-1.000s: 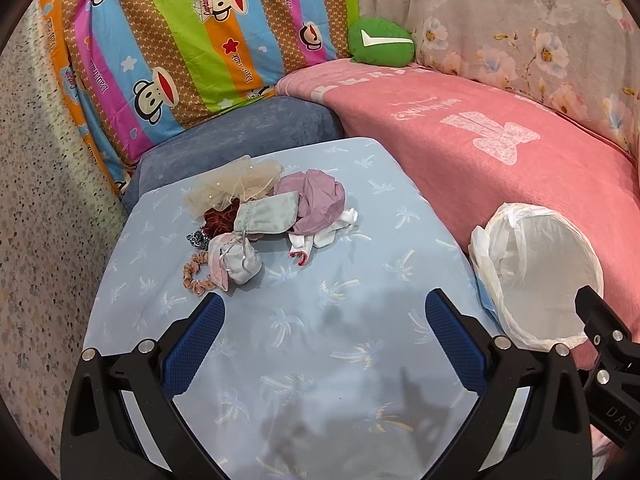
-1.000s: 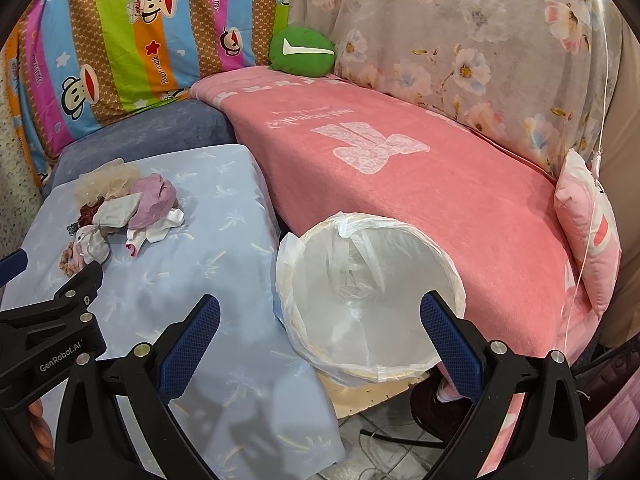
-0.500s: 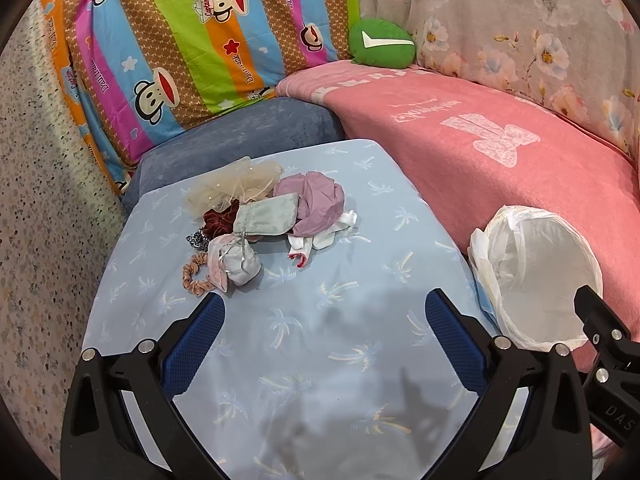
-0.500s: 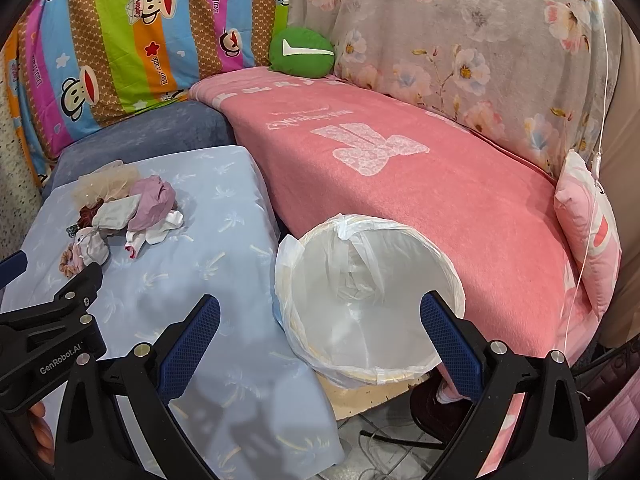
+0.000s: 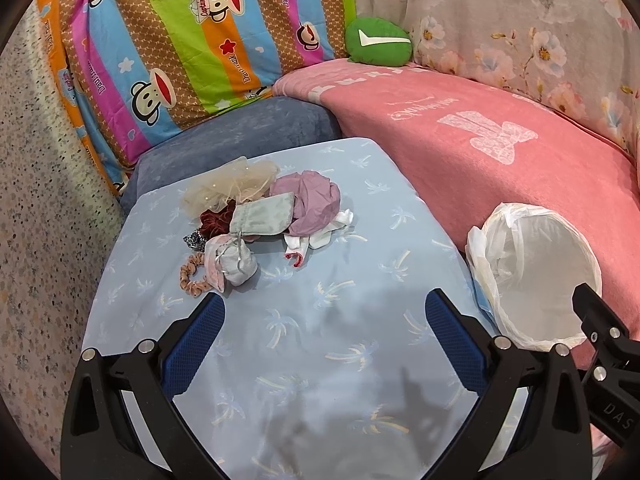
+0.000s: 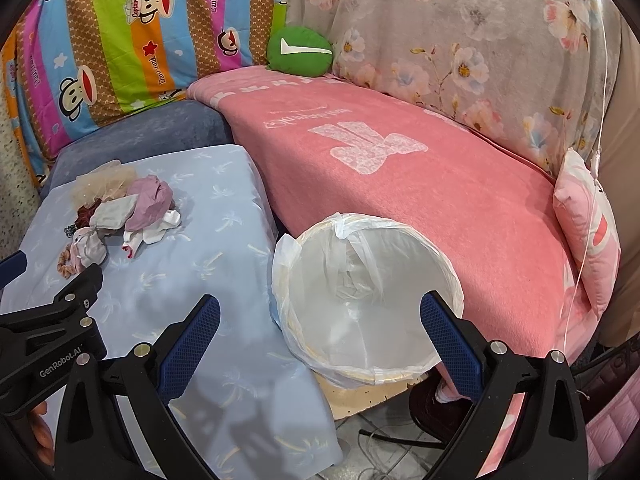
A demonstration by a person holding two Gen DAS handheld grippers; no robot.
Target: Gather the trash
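The heap of crumpled cloth scraps and scrunchies (image 5: 256, 224) lies at eleven o'clock ahead of the nearer, wide-spread, empty left gripper (image 5: 322, 330); the wide, empty right gripper (image 6: 320, 332) faces the white-lined round bin (image 6: 366, 304).

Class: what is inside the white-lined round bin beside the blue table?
Inside the white-lined round bin only its crumpled plastic liner shows; no trash visible. Beneath the liner's folds cannot be seen.

Blue palm-print surface (image 5: 320, 320) bearing fabric scraps (image 5: 260, 220)
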